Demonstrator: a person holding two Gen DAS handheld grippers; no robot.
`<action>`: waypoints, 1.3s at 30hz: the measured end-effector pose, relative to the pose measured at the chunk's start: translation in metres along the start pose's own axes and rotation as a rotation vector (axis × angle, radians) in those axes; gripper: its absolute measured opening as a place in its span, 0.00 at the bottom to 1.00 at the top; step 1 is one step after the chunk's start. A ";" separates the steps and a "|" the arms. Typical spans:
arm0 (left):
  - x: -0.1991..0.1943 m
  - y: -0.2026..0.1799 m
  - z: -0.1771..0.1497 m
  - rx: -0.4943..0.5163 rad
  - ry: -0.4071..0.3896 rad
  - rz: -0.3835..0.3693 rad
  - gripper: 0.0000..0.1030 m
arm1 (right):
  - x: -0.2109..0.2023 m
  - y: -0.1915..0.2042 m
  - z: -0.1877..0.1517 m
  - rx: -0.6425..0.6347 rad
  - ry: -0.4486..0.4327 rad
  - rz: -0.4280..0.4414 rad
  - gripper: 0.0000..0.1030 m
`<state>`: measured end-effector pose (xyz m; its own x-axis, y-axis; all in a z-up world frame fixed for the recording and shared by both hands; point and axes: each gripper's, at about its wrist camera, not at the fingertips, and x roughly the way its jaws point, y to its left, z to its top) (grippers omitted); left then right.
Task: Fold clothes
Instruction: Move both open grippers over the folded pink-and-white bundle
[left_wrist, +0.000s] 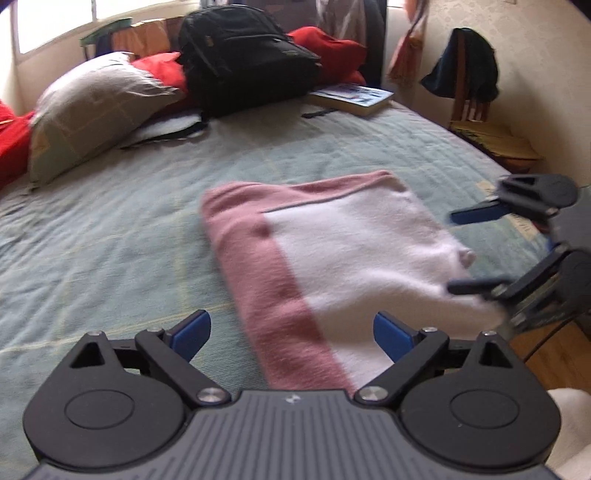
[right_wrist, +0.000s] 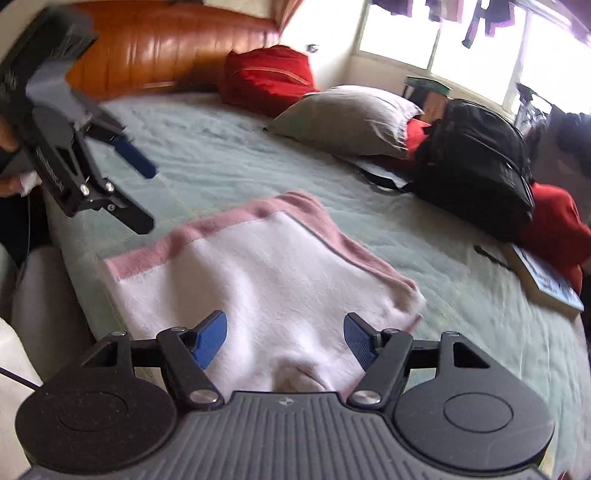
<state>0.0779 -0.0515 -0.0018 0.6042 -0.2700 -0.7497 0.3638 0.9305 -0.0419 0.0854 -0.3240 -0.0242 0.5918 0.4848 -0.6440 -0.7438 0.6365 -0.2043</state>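
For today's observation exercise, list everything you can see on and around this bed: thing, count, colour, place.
folded cloth: one, pink and white, middle of bed
bedcover: one, pale green, over the bed
pillow: one, grey, far side
red cushions: several, red, by pillow and backpack
backpack: one, black, beside pillow
book: one, blue-white cover, near backpack
headboard: one, brown, padded
chair: one, wooden, dark garment draped on it
left tongs: open, empty, above cloth's near end
right tongs: open, empty, over cloth
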 end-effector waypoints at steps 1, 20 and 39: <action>0.010 -0.004 -0.002 0.014 0.025 0.005 0.92 | 0.006 0.002 -0.001 -0.011 0.018 -0.002 0.72; 0.014 -0.015 -0.009 0.143 0.137 0.061 0.93 | 0.010 -0.018 0.002 0.090 -0.040 0.099 0.80; 0.116 -0.002 0.055 0.018 0.087 -0.093 0.93 | 0.026 -0.038 -0.029 0.239 -0.012 0.143 0.85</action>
<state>0.1861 -0.0981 -0.0523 0.5039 -0.3313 -0.7977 0.4284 0.8978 -0.1023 0.1197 -0.3533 -0.0548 0.4908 0.5859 -0.6449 -0.7263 0.6839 0.0685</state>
